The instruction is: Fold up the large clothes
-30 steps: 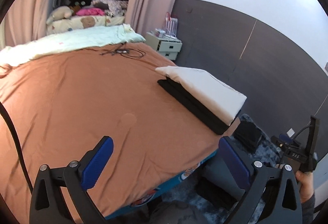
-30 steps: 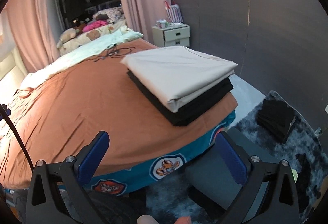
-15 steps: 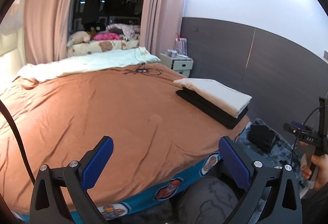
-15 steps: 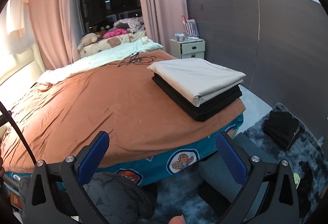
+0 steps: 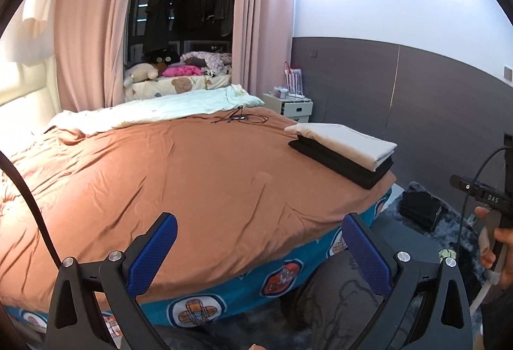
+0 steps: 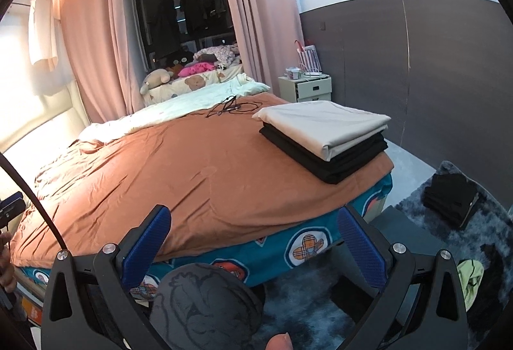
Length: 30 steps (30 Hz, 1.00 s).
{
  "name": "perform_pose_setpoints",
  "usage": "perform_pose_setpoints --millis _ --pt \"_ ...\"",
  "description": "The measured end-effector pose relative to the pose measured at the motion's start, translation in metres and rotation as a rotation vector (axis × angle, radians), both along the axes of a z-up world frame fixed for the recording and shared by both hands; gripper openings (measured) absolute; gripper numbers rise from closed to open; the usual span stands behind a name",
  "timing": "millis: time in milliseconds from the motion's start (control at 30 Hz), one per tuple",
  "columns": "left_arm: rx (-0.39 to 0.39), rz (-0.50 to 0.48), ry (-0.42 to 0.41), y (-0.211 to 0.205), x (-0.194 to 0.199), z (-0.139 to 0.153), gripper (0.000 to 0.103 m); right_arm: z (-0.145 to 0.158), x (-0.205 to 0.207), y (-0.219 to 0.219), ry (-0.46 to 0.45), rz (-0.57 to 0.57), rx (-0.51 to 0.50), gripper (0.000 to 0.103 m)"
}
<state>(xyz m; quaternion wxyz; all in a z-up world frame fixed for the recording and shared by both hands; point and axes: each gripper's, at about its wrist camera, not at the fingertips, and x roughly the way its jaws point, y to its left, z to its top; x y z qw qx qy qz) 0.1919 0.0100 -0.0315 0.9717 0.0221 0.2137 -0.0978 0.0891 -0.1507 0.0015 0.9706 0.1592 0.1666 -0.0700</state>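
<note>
A folded cream garment (image 5: 344,141) (image 6: 323,124) lies on top of folded black clothes (image 5: 340,164) (image 6: 320,157) at the right corner of the bed with the orange cover (image 5: 179,180) (image 6: 192,164). My left gripper (image 5: 259,244) is open and empty, held off the foot of the bed. In the right wrist view my right gripper (image 6: 253,237) is open too, with nothing between its blue pads. The right gripper's body and the hand (image 5: 493,237) holding it show at the right edge of the left wrist view.
A dark pile of clothes (image 6: 449,199) lies on the shaggy rug right of the bed. Black cables (image 6: 231,106) rest near a pale blanket (image 5: 173,108) at the head. A white nightstand (image 6: 307,88) stands by the grey wall. The person's knee (image 6: 205,302) is below the grippers.
Both grippers have pulled back and tilted up from the bed, so the folded stack looks farther away and more of the room shows. Both stayed open.
</note>
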Motion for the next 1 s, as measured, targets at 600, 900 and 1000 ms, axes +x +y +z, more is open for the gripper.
perform_pose_setpoints --millis 600,900,1000 --pt "0.003 0.050 -0.049 -0.023 -0.065 -0.035 0.103 -0.040 -0.035 0.035 -0.040 0.041 -0.013 0.103" --pt "-0.019 0.056 -0.037 -0.025 -0.067 -0.038 0.103 -0.045 -0.031 0.033 -0.030 0.050 0.003 0.103" --pt "-0.011 0.047 -0.044 -0.029 -0.070 -0.038 0.103 -0.047 -0.032 0.035 -0.030 0.047 -0.001 0.103"
